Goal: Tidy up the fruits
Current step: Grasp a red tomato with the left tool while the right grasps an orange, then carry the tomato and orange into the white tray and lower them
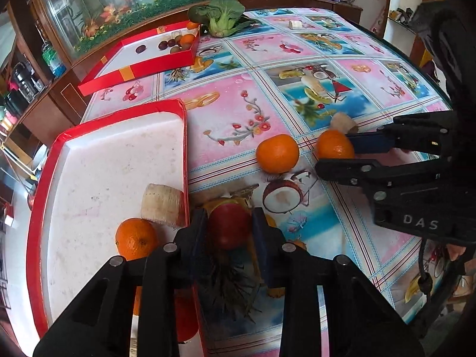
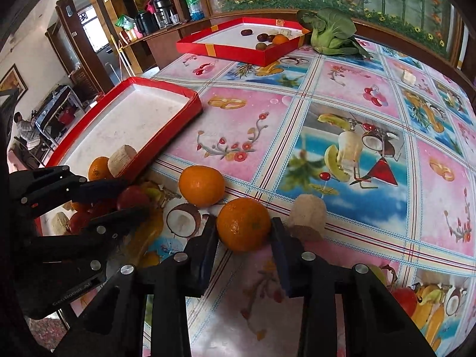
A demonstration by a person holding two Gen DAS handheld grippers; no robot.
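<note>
My left gripper (image 1: 229, 220) is shut on a red apple (image 1: 229, 232) that sits on the tablecloth just right of the near red tray (image 1: 44, 196). In that tray lie an orange (image 1: 135, 238) and a beige cut fruit piece (image 1: 162, 208). My right gripper (image 2: 244, 223) is shut on an orange (image 2: 243, 229) resting on the table. It shows in the left wrist view too, right gripper (image 1: 334, 151) on that orange (image 1: 333, 145). A second orange (image 2: 201, 186) lies loose just left of it. A beige chunk (image 2: 306, 214) touches the right finger's outer side.
A far red tray (image 2: 226, 50) holds plums, kiwis and an orange. A bok choy (image 2: 330, 32) lies beside it at the table's back. A small pale piece (image 2: 409, 78) sits far right. Cabinets stand behind the table. A person sits in the room at the far left.
</note>
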